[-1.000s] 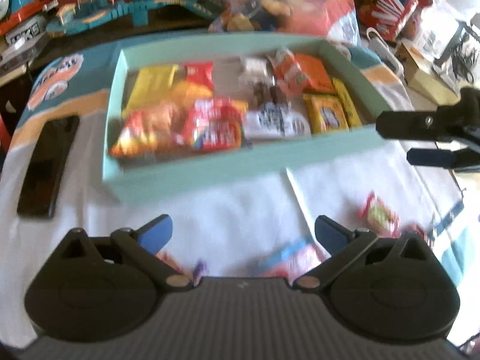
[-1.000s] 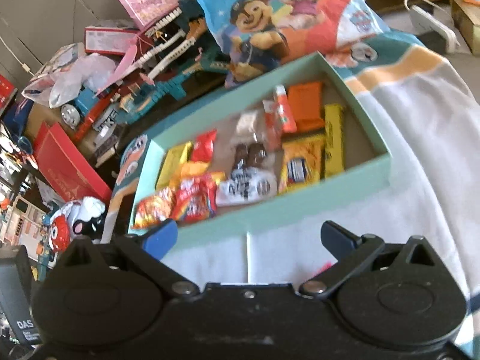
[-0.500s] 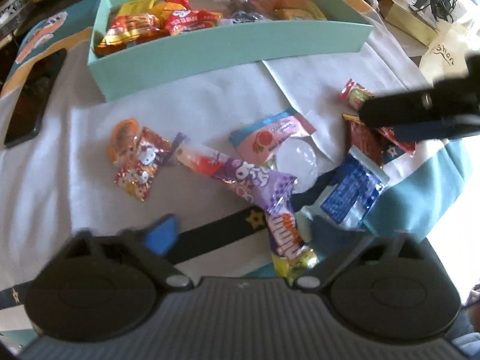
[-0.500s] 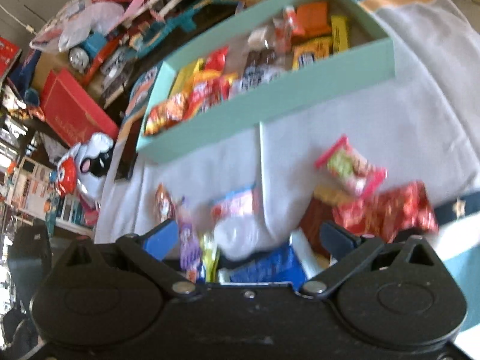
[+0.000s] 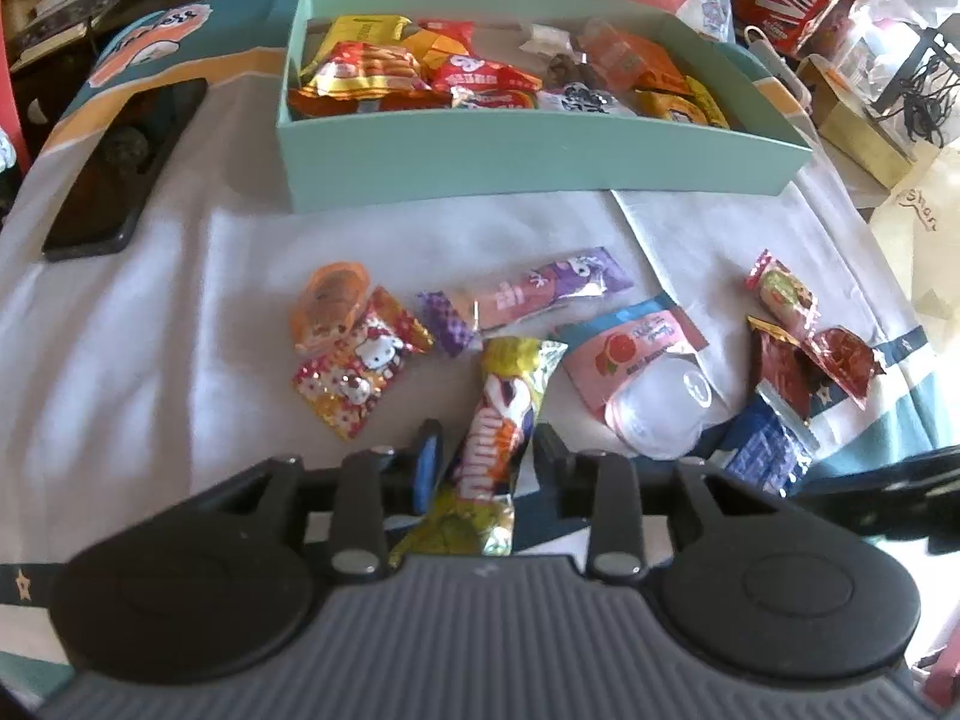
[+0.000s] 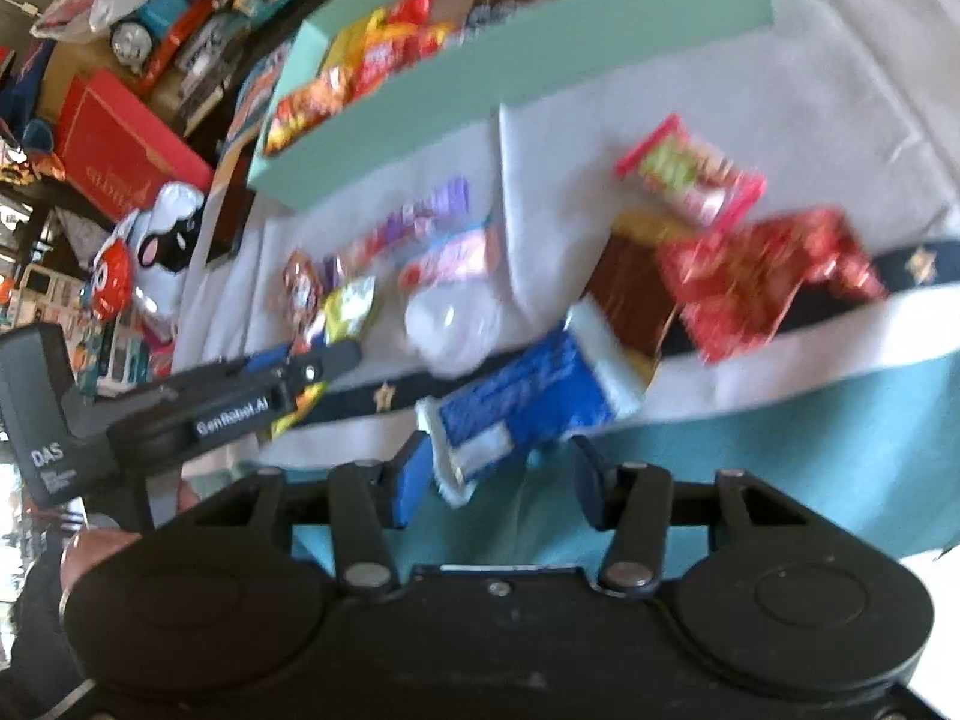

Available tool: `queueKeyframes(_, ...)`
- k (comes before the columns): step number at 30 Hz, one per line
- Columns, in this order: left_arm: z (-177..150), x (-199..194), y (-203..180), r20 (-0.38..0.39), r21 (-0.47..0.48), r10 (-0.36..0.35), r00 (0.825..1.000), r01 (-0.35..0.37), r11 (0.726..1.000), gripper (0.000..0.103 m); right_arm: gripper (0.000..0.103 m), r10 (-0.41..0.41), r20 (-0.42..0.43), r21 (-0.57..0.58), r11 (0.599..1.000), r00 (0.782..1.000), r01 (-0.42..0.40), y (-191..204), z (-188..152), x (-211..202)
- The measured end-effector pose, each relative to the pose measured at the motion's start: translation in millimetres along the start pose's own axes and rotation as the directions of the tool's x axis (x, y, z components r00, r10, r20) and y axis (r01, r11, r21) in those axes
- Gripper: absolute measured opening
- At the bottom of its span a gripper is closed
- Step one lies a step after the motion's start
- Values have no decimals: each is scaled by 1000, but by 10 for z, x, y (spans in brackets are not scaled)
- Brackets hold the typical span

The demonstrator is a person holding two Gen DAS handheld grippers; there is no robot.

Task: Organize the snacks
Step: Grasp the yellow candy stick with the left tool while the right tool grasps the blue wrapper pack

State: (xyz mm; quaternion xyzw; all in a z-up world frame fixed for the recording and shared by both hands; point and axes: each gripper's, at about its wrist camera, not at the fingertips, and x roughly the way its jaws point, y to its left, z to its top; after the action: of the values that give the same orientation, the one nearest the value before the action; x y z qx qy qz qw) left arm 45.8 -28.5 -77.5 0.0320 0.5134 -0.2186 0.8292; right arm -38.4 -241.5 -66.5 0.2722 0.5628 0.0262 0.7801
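Note:
A mint green box (image 5: pixel 540 150) holds several snack packets at the far side of the white cloth; it also shows in the right wrist view (image 6: pixel 480 84). Loose snacks lie in front of it. My left gripper (image 5: pixel 487 465) is closed around a yellow and orange candy bar (image 5: pixel 501 426) lying on the cloth. My right gripper (image 6: pixel 498 474) has its fingers narrowed around the near end of a blue and white packet (image 6: pixel 522 402) at the cloth's front edge; contact is not clear because of blur. The left gripper also shows in the right wrist view (image 6: pixel 312 360).
On the cloth lie a Hello Kitty packet (image 5: pixel 360 372), a purple and pink bar (image 5: pixel 528 294), a pink jelly cup (image 5: pixel 648 372), a red wrapper (image 5: pixel 834 360) and a green and pink candy (image 5: pixel 780 294). A black phone (image 5: pixel 126 168) lies at the left. Toys and boxes crowd the back.
Both grippers dropped from above the box toward the loose snacks. The left fingers closed in on the yellow and orange bar; the right fingers narrowed around the blue packet.

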Motion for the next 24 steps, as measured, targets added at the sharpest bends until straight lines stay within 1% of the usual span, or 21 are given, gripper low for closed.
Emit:
queueKeyframes(2, -5, -2, 9, -3, 3, -14, 1000, 14, 1000, 38, 51, -21, -9, 9, 1000, 1000, 21, 1, 15, 77)
queueKeyframes(4, -20, -19, 8, -4, 6, -20, 1000, 20, 1000, 39, 50, -12, 20, 34, 999, 1000, 11, -15, 55, 101)
queueKeyframes(5, -25, -14, -12, -6, 6, -21, 1000, 21, 1000, 44, 50, -8, 39, 42, 999, 999, 7, -5, 91, 97)
queueKeyframes(6, -30, -15, -8, -10, 2, -22, 1000, 22, 1000, 51, 51, -15, 59, 42, 999, 998, 13, 17, 133, 103)
queueKeyframes(8, -33, -25, 4, -11, 3, -17, 1000, 17, 1000, 56, 51, -48, 97, 24, 999, 994, 46, 71, 220, 141)
queueKeyframes(11, -46, -34, 19, -14, 7, -5, 1000, 5, 1000, 56, 51, -81, 126, -9, 996, 989, 83, 171, 301, 228)
queueKeyframes(13, -46, -50, 44, -18, 0, -13, 1000, 13, 1000, 54, 51, -95, 130, -60, 993, 987, 104, 269, 304, 278)
queueKeyframes(14, -39, -50, 49, -19, -2, -15, 1000, 15, 1000, 51, 51, -109, 129, -87, 989, 986, 121, 311, 285, 288)
queueKeyframes(15, -28, -52, 50, -16, 2, -17, 1000, 17, 1000, 33, 51, -124, 129, -108, 984, 984, 138, 343, 266, 296)
queueKeyframes(16, -13, -53, 40, -10, 14, -21, 1000, 21, 1000, 20, 51, -142, 129, -129, 979, 981, 159, 369, 241, 297)
queueKeyframes(17, 3, -46, 21, -12, 27, -24, 1000, 24, 999, 15, 51, -159, 127, -141, 974, 979, 176, 407, 231, 317)
queueKeyframes(22, 27, 1, -62, -34, 37, -55, 998, 57, 998, 15, 52, -209, 120, -168, 959, 971, 227, 486, 156, 354)
queueKeyframes(24, 7, 24, -76, -53, 39, -56, 997, 58, 998, 19, 52, -231, 134, -194, 948, 964, 254, 551, 148, 397)
